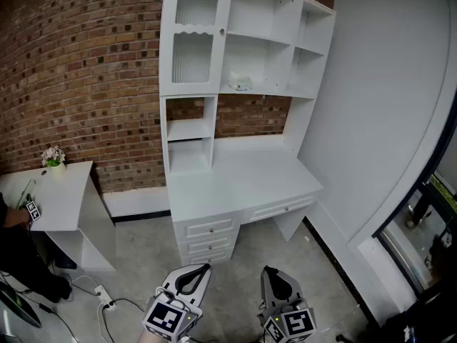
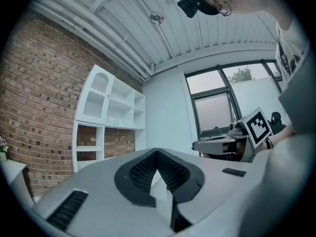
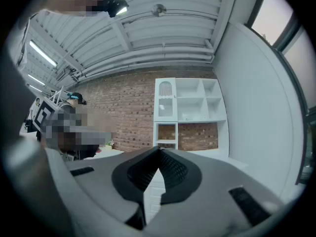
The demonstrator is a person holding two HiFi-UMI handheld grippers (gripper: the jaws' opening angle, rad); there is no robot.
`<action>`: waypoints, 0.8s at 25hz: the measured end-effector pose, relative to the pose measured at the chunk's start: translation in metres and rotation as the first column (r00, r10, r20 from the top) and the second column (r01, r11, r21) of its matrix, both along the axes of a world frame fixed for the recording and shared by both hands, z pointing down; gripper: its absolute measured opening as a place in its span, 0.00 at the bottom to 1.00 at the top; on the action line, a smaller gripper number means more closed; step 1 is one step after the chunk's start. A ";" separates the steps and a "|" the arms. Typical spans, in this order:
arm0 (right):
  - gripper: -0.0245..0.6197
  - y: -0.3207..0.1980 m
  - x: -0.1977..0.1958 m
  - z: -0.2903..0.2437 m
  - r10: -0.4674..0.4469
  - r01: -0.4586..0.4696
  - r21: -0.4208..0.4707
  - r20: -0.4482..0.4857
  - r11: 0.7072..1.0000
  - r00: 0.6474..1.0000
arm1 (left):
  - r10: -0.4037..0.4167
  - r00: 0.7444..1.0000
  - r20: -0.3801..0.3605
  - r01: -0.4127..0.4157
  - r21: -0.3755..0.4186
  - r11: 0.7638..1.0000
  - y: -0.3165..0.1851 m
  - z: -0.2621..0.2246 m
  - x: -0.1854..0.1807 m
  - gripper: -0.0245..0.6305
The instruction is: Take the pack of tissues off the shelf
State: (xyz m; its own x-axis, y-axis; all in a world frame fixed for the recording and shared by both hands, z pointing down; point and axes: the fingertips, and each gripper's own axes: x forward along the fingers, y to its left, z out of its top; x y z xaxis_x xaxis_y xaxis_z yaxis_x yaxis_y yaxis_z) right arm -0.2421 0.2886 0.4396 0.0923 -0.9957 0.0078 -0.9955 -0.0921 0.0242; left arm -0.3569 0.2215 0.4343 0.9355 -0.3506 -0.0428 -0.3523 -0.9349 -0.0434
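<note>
The pack of tissues [image 1: 240, 84] is a small white bundle lying on the middle shelf of the tall white shelf unit [image 1: 246, 41], against the brick wall. Far below it, over the floor at the bottom of the head view, my left gripper [image 1: 203, 268] and right gripper [image 1: 269, 270] point towards the unit. Both are well short of it. The left gripper [image 2: 157, 150] has its jaw tips meeting, with nothing between them. My right gripper [image 3: 159, 150] is shut and empty in the same way. The shelf unit [image 3: 187, 105] stands straight ahead in the right gripper view.
A white desk top [image 1: 243, 181] with drawers [image 1: 211, 229] juts out under the shelves. A small white side table [image 1: 64, 199] with a flower pot [image 1: 53, 156] stands at the left, a person [image 1: 14, 224] beside it. Cables and a power strip [image 1: 107, 302] lie on the floor. A white wall [image 1: 385, 106] closes the right.
</note>
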 end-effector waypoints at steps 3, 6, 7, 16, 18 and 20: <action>0.04 -0.004 0.002 0.003 -0.001 0.001 -0.004 -0.001 1.000 1.000 | -0.006 1.000 0.021 0.006 -0.001 1.000 -0.005 -0.001 0.000 0.06; 0.04 -0.008 0.003 0.004 -0.001 0.001 -0.008 0.002 1.000 1.000 | -0.009 0.999 0.035 0.009 0.008 1.000 -0.009 0.001 0.001 0.06; 0.04 -0.010 0.003 0.004 -0.001 0.001 -0.010 0.001 1.000 1.000 | -0.010 0.999 0.038 0.009 0.011 1.000 -0.010 0.001 0.002 0.06; 0.04 -0.027 0.013 0.010 0.020 -0.020 -0.031 0.000 0.999 1.000 | -0.017 1.000 0.026 0.017 -0.012 1.000 -0.030 0.007 0.008 0.06; 0.04 -0.031 0.016 0.010 0.017 -0.017 -0.033 0.004 0.999 1.000 | -0.020 1.000 0.023 0.021 -0.022 1.000 -0.033 0.009 0.010 0.06; 0.04 -0.035 0.019 0.011 0.012 -0.012 -0.041 0.000 0.999 1.000 | -0.025 0.999 0.021 0.026 -0.036 0.999 -0.037 0.010 0.013 0.06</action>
